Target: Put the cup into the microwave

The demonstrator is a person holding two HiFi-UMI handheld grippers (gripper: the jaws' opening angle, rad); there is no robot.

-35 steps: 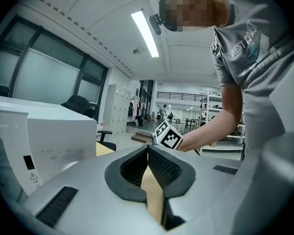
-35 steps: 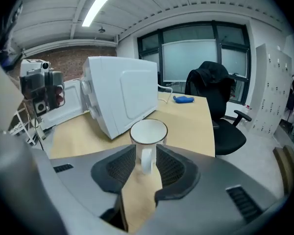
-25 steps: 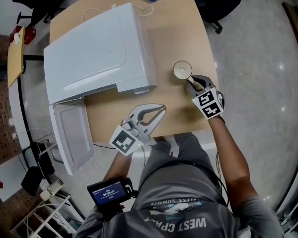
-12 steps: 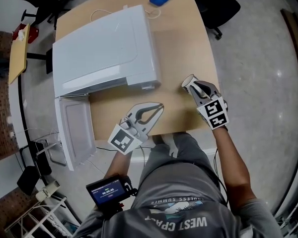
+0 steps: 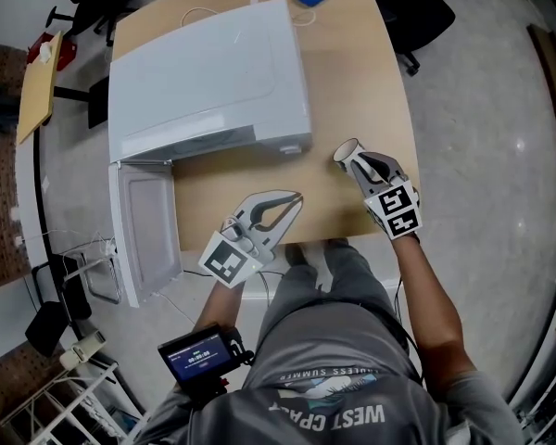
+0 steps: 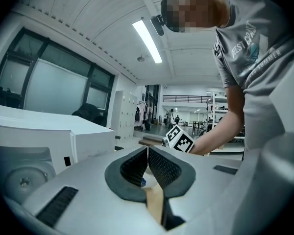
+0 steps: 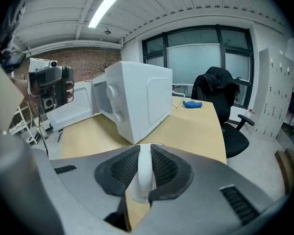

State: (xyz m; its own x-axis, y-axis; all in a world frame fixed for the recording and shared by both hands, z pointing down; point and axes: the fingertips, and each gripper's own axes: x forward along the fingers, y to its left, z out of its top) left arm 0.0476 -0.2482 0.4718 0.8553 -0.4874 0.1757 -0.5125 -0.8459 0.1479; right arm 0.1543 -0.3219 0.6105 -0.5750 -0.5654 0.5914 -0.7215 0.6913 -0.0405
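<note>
Cup point(image 5: 347, 152): a second ago it stood upright on the table point(image 5: 352, 72). It is now raised and tilted, its handle clamped between the jaws of the right gripper point(image 5: 361, 165), at 4 o'clock from the microwave point(image 5: 208, 72). The door point(image 5: 148, 235) stands open at the microwave's 8 o'clock; the cavity contents cannot be seen. The left gripper point(image 5: 295, 197) has its jaws pressed together on nothing.

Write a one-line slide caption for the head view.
Right gripper grips the white cup by its handle, near the microwave with its door open; left gripper shut, empty.
</note>
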